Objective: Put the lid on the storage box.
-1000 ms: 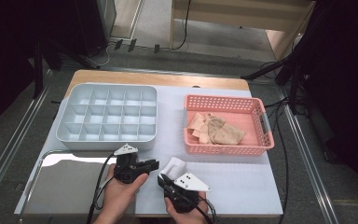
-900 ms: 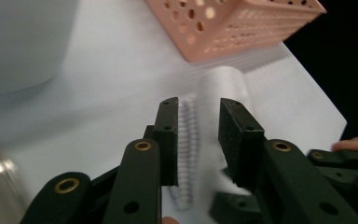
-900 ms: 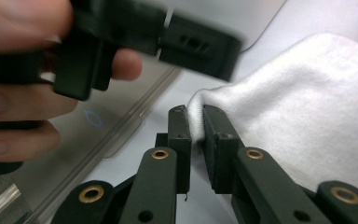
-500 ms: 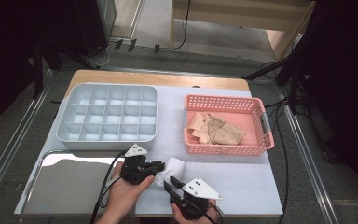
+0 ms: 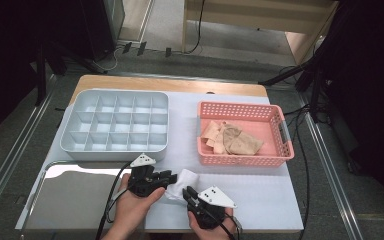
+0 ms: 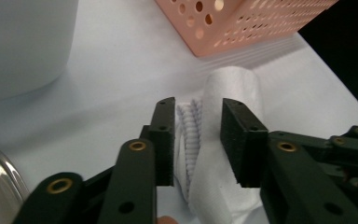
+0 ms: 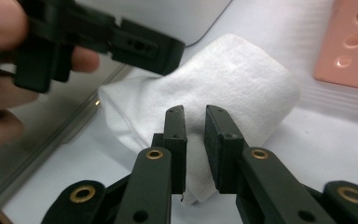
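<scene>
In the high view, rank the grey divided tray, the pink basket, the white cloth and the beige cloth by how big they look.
1. grey divided tray
2. pink basket, slightly smaller
3. beige cloth
4. white cloth, partly hidden by the grippers, so its rank against the beige one is unsure.

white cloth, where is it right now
In the high view the white cloth lies at the table's near edge, between the left tool and right tool, in front of the pink basket.

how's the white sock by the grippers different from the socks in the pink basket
The white sock is white, the basket socks tan. The white one is folded on the table mat between both grippers; the tan ones lie rumpled in the pink basket, untouched. Both are soft fabric.
</scene>
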Demonstrator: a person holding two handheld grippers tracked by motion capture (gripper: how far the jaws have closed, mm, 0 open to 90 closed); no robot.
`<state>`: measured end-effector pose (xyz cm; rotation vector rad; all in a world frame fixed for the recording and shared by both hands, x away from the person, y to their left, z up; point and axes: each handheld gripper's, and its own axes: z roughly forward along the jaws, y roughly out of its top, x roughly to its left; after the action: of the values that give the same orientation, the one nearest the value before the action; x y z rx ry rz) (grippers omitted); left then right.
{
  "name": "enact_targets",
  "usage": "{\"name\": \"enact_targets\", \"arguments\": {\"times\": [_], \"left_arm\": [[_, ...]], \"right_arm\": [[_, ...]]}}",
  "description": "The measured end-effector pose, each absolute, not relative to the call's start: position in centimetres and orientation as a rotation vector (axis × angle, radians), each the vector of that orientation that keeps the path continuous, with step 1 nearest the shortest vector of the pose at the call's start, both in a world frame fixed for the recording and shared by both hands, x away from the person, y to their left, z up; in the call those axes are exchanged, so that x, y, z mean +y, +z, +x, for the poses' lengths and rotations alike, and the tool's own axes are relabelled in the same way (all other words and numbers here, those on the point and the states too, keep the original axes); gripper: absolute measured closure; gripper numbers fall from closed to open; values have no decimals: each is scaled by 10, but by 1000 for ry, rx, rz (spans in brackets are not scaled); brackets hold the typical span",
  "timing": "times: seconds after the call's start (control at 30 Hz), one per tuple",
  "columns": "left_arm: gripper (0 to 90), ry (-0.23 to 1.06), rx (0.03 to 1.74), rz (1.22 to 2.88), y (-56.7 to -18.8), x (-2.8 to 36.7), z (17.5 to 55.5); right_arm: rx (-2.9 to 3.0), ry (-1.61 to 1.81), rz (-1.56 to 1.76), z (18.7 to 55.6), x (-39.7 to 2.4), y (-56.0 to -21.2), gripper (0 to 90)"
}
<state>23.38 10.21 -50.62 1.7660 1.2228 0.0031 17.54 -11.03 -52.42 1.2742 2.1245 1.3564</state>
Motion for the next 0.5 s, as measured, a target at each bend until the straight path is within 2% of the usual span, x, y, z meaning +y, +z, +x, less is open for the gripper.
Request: {"name": "enact_targets", "arguments": {"times": [0.17,0.5], "left_arm": [[534,-32,1195,1750,-505,100,233],[497,-63,1254,1791,-517,90,241]], "right_arm": [[2117,1351,1287,177,-108,-526,788],[2120,1348,1280,176,-109,-529,811]]}}
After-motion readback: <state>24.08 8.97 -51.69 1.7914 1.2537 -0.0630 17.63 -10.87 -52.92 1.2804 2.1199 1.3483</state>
